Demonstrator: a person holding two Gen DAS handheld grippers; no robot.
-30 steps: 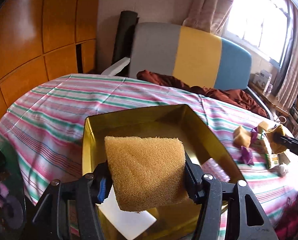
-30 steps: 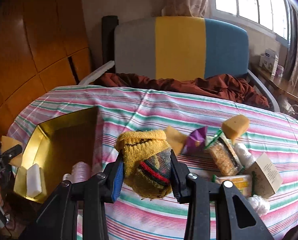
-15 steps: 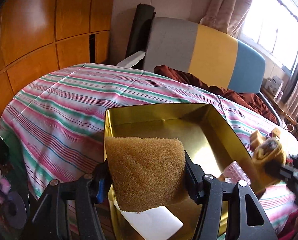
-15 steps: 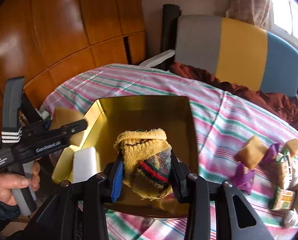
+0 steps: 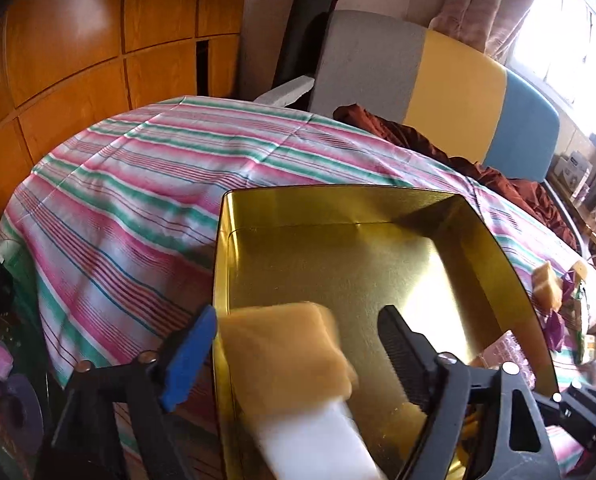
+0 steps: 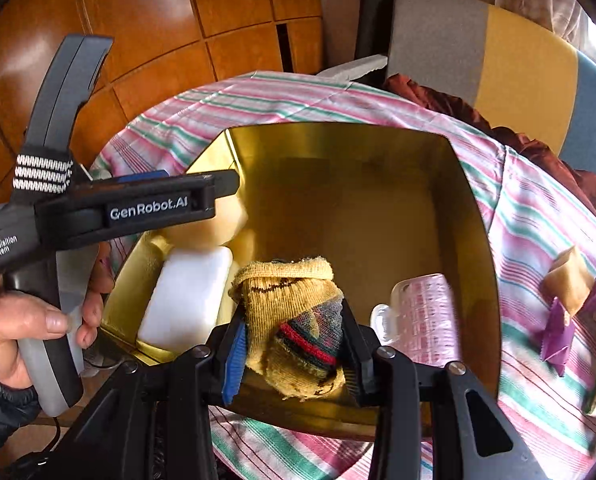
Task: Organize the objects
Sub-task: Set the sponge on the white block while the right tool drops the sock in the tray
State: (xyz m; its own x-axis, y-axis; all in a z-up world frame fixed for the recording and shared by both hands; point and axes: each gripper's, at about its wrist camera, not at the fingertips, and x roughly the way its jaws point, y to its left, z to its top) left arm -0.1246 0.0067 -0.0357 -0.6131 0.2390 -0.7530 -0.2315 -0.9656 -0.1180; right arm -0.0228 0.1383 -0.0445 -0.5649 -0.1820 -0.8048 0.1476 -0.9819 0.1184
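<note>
Pink cup (image 6: 425, 312) lies in gold tin (image 6: 473, 216) beside white block (image 6: 186, 300).

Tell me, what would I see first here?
A shiny gold tin on the striped cloth. The right gripper holds a rolled sock over it. The left gripper is opening, dropping a yellow sponge onto a white block inside.

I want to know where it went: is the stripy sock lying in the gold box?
No, the right gripper holds the sock above the gold box.
</note>
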